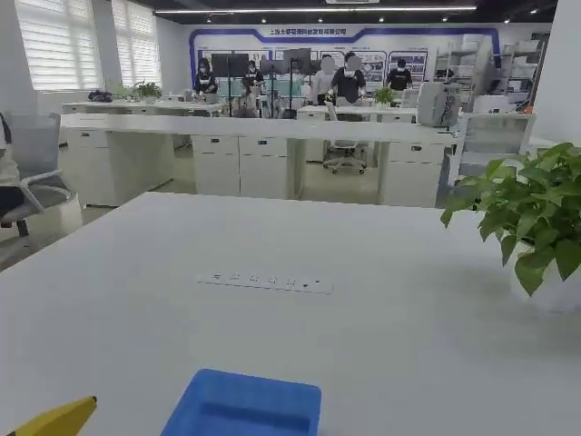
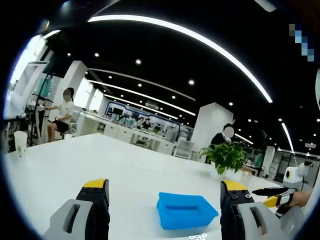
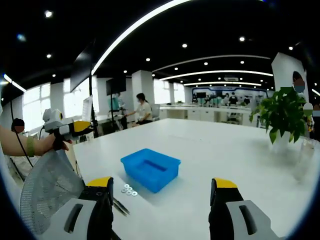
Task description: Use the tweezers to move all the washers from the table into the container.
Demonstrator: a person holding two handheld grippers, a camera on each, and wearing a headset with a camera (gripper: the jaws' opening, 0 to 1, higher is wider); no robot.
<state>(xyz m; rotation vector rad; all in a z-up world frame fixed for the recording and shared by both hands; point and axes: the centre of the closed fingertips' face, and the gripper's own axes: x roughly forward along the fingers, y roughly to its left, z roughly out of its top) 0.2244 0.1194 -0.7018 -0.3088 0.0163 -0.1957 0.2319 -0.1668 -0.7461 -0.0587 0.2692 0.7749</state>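
1. My left hand-held gripper point(image 2: 165, 186) and right hand-held gripper point(image 3: 162, 183) both stand apart, empty.
2. The washers point(image 3: 129, 190) lie beside the blue container point(image 3: 150, 169), toward the tabletop's point(image 3: 225, 165) near edge, with the tweezers point(image 3: 120, 206) alongside.
3. Tweezers not yet picked up; next, I judge, a careful pinch on them.

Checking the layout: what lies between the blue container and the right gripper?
In the right gripper view: the washers and the tweezers, lying on the table.

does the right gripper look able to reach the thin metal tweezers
Probably yes: the right gripper is open and the thin metal tweezers lie just ahead of it beside the small silver washers, nothing between.
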